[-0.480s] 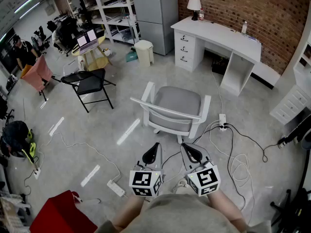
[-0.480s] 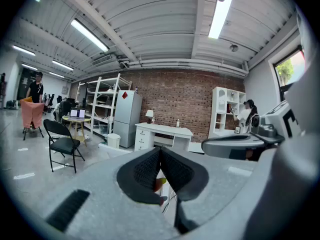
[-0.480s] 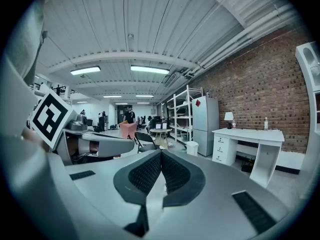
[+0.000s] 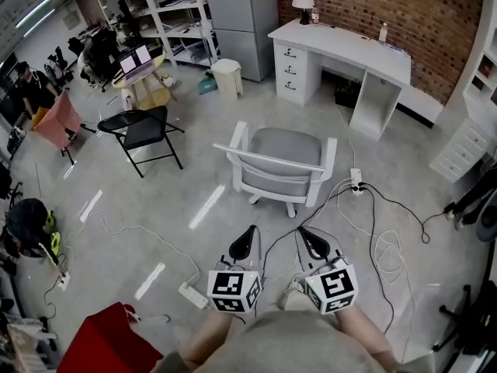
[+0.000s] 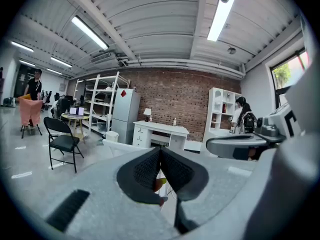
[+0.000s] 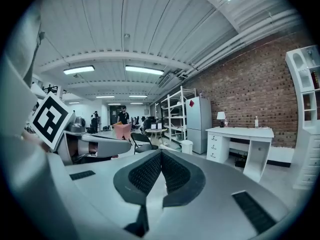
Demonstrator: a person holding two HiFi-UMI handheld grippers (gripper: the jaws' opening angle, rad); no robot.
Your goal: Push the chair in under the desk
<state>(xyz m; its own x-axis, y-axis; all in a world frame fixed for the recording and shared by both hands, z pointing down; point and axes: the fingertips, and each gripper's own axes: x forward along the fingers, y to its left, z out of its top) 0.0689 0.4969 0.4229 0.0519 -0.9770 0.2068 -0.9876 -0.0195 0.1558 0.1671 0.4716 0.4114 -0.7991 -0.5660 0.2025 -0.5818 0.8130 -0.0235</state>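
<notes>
Little shifts in the half-second since the earlier frame: the head camera has edged forward, so the white-framed, grey-seated chair (image 4: 283,150) and the white desk (image 4: 342,43) sit slightly higher in view, while both tongs keep their places side by side. The chair stands on open floor, its back to the person and its seat facing the desk, which lies well beyond it against the brick wall. The left gripper (image 4: 248,233) and right gripper (image 4: 303,233) hang near the chair's back, touching nothing. Each pair of jaws is pressed fully together and holds nothing.

Beyond the chair to the left, a white waste bin (image 4: 227,78) stands by the grey fridge (image 4: 241,14); its contents cannot be seen. The shelving rack (image 4: 167,6) further left holds stock too small to name. The desk's three drawers are shut, with a lamp (image 4: 303,0) and a bottle (image 4: 383,32) on top.

Only the head view shows the cables (image 4: 373,224) and power strip (image 4: 356,181) on the floor right of the chair. Only the left gripper view shows a person (image 5: 244,118) at white shelves. Both gripper views take in the ceiling strip lights (image 6: 145,70). Print is limited to the square markers (image 4: 227,290) on the gripper cubes and a red diamond (image 5: 123,93) on the fridge.
</notes>
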